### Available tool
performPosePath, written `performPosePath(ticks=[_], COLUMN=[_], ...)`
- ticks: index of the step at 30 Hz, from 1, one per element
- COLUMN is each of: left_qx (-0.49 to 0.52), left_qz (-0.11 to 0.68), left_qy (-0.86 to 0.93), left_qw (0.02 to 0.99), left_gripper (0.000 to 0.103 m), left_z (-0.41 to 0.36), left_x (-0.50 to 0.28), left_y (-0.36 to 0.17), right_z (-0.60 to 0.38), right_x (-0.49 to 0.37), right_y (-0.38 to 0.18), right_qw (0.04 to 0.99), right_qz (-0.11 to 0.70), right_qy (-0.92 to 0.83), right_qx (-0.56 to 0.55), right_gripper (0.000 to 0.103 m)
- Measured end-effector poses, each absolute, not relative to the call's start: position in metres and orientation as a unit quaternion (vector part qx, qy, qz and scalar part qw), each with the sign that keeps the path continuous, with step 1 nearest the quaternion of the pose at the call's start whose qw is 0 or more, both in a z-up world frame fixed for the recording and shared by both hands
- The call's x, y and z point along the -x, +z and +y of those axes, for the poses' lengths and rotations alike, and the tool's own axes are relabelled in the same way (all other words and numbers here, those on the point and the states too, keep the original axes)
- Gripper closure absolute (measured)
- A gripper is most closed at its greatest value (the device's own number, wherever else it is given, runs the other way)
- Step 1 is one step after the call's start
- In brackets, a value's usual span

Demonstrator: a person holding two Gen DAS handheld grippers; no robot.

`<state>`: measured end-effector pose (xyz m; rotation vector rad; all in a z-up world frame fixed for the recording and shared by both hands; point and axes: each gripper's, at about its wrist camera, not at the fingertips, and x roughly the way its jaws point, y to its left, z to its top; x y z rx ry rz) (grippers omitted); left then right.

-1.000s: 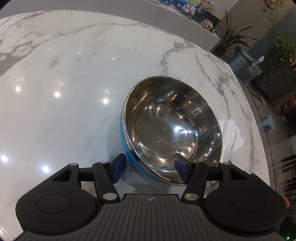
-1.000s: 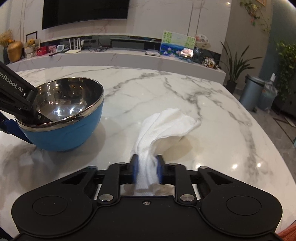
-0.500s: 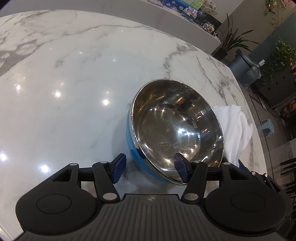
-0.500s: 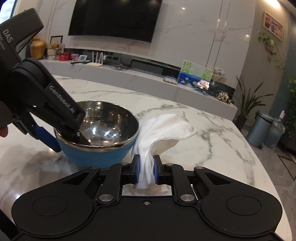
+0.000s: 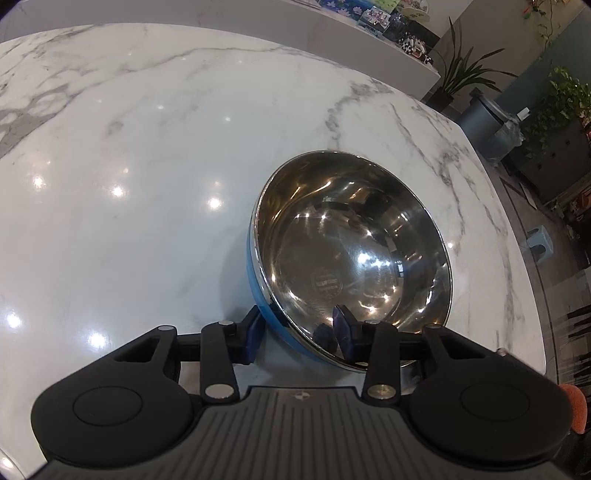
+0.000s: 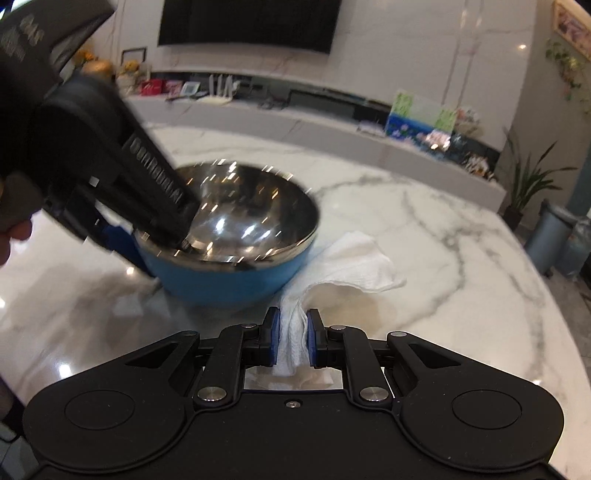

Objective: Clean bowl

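1. Marble everywhere: a glossy white surface (image 5: 147, 184) with grey veins, ceiling lights glinting off it, and in the right wrist view a long white shelf with a dark TV (image 6: 247, 22) above it on the far wall.
2. Potted plants (image 6: 524, 184) and a grey bin (image 6: 550, 240) sit off to the right, past the edge of the surface.
3. A round bowl, blue outside and shiny steel inside (image 5: 351, 251), sits on the surface, empty as far as I can see.
4. Left gripper (image 5: 297, 332) is straddling the bowl's near rim, one blue finger outside against the blue wall, the other inside the steel. Its fingers are closing on the rim; can't tell if both pads are pressing yet.
5. Right gripper (image 6: 291, 339) has its fingers squeezed tight on a bunched white cloth (image 6: 354, 266), which fans out ahead onto the surface, just right of the bowl and touching its base.
6. That view is a bit motion-blurred around the bowl.
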<state>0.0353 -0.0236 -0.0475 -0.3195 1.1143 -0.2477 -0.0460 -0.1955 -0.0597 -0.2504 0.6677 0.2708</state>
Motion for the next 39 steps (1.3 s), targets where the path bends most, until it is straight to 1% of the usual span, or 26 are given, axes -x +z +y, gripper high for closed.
performPosePath(ticks=[12, 15, 17, 19, 22, 25, 27, 29, 32, 36, 38, 39], left_qx=[0.147, 0.135, 0.128, 0.122, 0.121, 0.124, 0.127, 0.131, 0.133, 0.133, 0.132, 0.132], left_qz=[0.522, 0.519, 0.514, 0.509, 0.501, 0.501, 0.504, 0.506, 0.508, 0.51, 0.511, 0.512], left_qy=[-0.111, -0.114, -0.112, -0.107, -0.1, -0.095, -0.091, -0.091, -0.091, -0.093, -0.096, -0.096], left_qw=[0.833, 0.837, 0.841, 0.845, 0.851, 0.851, 0.85, 0.848, 0.846, 0.844, 0.844, 0.844], left_gripper=[0.063, 0.066, 0.072, 0.075, 0.077, 0.076, 0.072, 0.068, 0.065, 0.065, 0.064, 0.064], left_z=[-0.02, -0.02, -0.019, -0.016, -0.013, -0.012, -0.011, -0.01, -0.01, -0.011, -0.012, -0.012], left_x=[-0.033, -0.035, -0.037, -0.039, -0.039, -0.038, -0.037, -0.037, -0.038, -0.037, -0.037, -0.036], left_y=[-0.046, -0.045, -0.044, -0.041, -0.037, -0.036, -0.036, -0.037, -0.038, -0.04, -0.04, -0.04], right_z=[-0.195, -0.197, -0.2, -0.204, -0.206, -0.205, -0.204, -0.203, -0.204, -0.208, -0.208, -0.207], right_x=[0.044, 0.045, 0.045, 0.046, 0.046, 0.047, 0.047, 0.043, 0.038, 0.03, 0.029, 0.03], right_y=[-0.062, -0.058, -0.055, -0.049, -0.046, -0.046, -0.048, -0.053, -0.06, -0.066, -0.066, -0.065], right_qw=[0.929, 0.933, 0.938, 0.945, 0.95, 0.951, 0.948, 0.943, 0.937, 0.929, 0.93, 0.932], right_qz=[0.324, 0.313, 0.302, 0.286, 0.271, 0.263, 0.27, 0.286, 0.307, 0.334, 0.333, 0.328], right_qy=[0.135, 0.129, 0.122, 0.112, 0.109, 0.111, 0.116, 0.117, 0.107, 0.085, 0.075, 0.068], right_qx=[0.122, 0.12, 0.118, 0.112, 0.114, 0.119, 0.121, 0.125, 0.131, 0.131, 0.134, 0.138], right_gripper=[0.09, 0.09, 0.09, 0.09, 0.09, 0.09, 0.09, 0.09, 0.09, 0.09, 0.085, 0.078])
